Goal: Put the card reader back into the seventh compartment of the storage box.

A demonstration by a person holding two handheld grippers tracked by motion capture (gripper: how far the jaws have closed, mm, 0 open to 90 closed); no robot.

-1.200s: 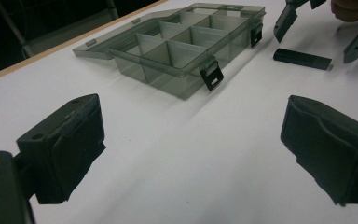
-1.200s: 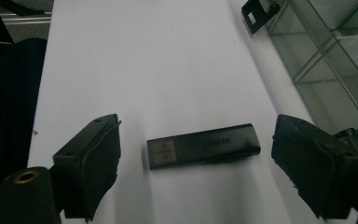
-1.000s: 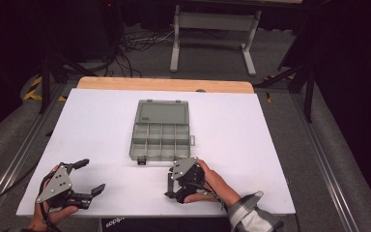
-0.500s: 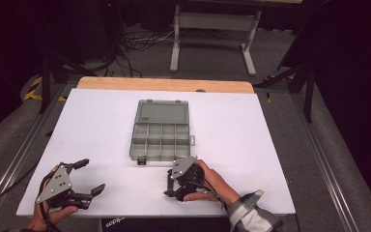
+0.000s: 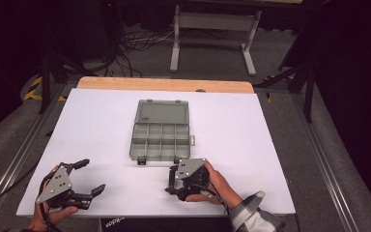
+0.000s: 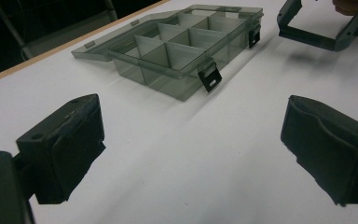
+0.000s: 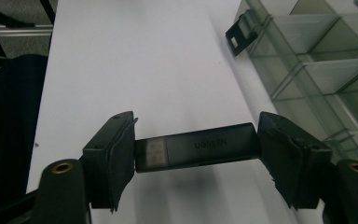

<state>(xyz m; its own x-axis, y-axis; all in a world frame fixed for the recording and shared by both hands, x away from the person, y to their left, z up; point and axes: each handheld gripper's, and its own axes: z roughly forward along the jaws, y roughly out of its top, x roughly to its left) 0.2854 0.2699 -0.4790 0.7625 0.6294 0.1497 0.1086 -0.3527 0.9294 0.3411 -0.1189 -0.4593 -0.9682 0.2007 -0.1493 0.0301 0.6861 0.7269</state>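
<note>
USB stick held lengthwise, end to end, between the right gripper's jaws, just above the white table. Going left to right: the left gripper rests near the table's front left corner, jaws spread and empty. Centre, an open, smoky-clear compartment box lies with its lid flat behind. The stick is slim, dark, with faint lettering and a paler end. Judged best: keep it level, lower it into a near compartment before releasing.
</note>
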